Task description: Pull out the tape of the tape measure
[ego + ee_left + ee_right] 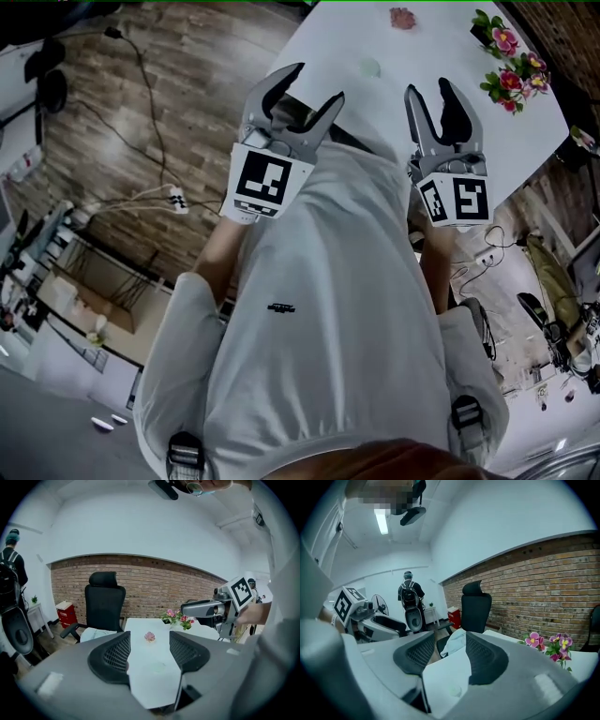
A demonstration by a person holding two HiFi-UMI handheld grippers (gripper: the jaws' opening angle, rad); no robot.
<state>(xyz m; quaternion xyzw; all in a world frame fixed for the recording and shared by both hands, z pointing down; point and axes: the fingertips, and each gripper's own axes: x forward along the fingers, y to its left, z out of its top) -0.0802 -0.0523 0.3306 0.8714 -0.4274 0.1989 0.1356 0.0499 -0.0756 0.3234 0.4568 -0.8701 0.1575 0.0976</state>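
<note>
Both grippers are held up in front of the person's white shirt, short of the white table (441, 47). My left gripper (319, 82) is open with nothing between its jaws; it looks down the table (149, 644). My right gripper (429, 87) is open and empty too (449, 651). A small round pale object (370, 67) lies on the table ahead of both grippers, apart from them; it shows low between the jaws (157, 667) (452, 692). Whether it is the tape measure I cannot tell. No tape is visible.
A pink flower-shaped thing (402, 17) lies farther along the table, and a pot of pink flowers (506, 56) stands at its right edge. A black office chair (104, 602) stands by the brick wall. A person with a backpack (408, 592) stands in the room. Cables (141, 197) run over the wooden floor at the left.
</note>
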